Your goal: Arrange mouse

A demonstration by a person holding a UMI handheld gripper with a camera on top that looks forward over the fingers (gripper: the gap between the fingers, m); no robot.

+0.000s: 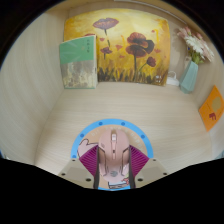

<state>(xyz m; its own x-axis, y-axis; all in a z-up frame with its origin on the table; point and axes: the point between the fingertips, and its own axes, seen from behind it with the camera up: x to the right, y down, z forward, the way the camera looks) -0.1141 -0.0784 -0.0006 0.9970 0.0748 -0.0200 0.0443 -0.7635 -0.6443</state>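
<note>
A pale pink computer mouse lies lengthwise between my fingers, its nose pointing away from me. My gripper is shut on the mouse, and the magenta pads press against both of its sides. Under and around the mouse is a round mat with a blue rim, lying on the light wooden table. The mouse's rear end is hidden low between the fingers. I cannot tell whether the mouse rests on the mat or hangs just above it.
A flower painting stands along the back of the table. A greenish book leans in front of its left part. At the back right stands a pale vase with flowers, and an orange card lies nearer on the right.
</note>
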